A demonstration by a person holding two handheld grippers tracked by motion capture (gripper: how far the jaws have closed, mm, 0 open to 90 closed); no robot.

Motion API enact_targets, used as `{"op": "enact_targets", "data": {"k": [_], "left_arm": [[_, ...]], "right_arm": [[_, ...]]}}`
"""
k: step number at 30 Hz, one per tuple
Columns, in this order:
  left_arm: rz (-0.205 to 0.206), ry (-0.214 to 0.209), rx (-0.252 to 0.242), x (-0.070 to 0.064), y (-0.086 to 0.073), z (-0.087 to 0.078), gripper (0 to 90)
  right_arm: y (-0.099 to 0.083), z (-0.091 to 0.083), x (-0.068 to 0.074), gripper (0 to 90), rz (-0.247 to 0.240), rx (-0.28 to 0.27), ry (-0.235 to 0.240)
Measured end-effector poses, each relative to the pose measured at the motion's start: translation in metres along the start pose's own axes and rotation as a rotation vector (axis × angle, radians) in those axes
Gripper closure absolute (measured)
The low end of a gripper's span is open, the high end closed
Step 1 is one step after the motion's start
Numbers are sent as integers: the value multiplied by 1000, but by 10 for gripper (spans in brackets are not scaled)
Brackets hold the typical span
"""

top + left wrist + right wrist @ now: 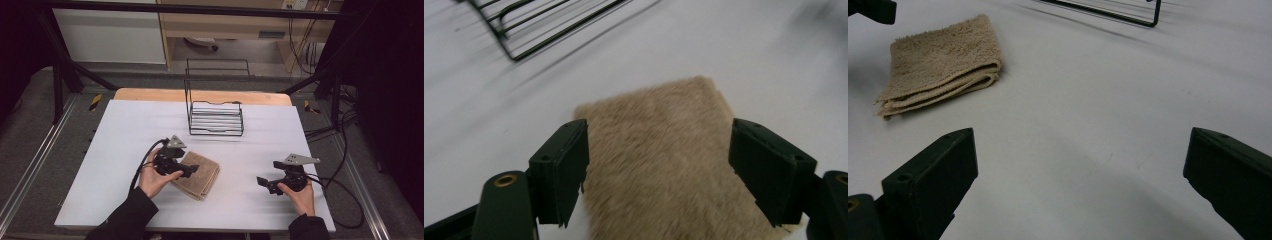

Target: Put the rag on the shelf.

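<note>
I see the white table [125, 150] with the wire rack [216, 117] standing at its far middle. Nearer me, left of centre, lies the folded tan towel [201, 176], flat on the table. My left gripper [192, 171] hangs over the towel's left part, jaws spread wide to either side of it, gripping nothing. My right gripper [261, 181] sits well apart to the right over bare table, jaws wide too.
</note>
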State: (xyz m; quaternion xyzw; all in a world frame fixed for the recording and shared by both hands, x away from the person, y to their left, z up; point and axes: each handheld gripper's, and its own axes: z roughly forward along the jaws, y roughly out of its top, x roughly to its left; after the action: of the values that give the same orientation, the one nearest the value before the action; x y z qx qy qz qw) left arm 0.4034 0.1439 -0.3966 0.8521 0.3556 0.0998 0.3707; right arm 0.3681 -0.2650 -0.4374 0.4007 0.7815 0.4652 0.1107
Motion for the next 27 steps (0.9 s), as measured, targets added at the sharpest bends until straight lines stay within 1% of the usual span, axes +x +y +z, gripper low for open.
{"op": "enact_targets", "data": {"k": [3,5,7,9,10,11,13,15,18,20,23,25,27], "left_arm": [[-22,22,22,13,-16,-7,236],[-46,26,33,20,-27,-10,244],[-64,16,34,23,-37,-11,288],[-64,9,43,25,-45,-10,343],[-75,2,41,26,-48,-8,380],[-78,-7,43,27,-50,-7,405],[-98,-32,27,27,-50,-4,452],[-99,-45,26,26,-50,-2,491],[-91,-66,46,23,-50,-1,570],[-98,-86,52,22,-52,0,626],[-92,-89,83,19,-54,2,690],[-92,-85,91,16,-54,3,736],[-90,-78,101,14,-53,2,815]], "right_arm": [[1,1,1,14,-3,2,-1],[1,2,3,14,-3,4,-1],[2,4,5,14,0,3,-2],[3,6,7,16,1,3,-4],[4,7,8,17,-3,2,-2],[4,8,9,18,1,1,-4],[6,10,12,18,-1,6,-13],[8,13,16,17,-2,8,-22],[12,18,22,17,-7,7,-31],[14,22,26,18,-10,14,-37],[17,29,33,29,-9,30,-44],[19,36,38,36,-8,42,-50],[22,43,42,51,-8,51,-55]]}}
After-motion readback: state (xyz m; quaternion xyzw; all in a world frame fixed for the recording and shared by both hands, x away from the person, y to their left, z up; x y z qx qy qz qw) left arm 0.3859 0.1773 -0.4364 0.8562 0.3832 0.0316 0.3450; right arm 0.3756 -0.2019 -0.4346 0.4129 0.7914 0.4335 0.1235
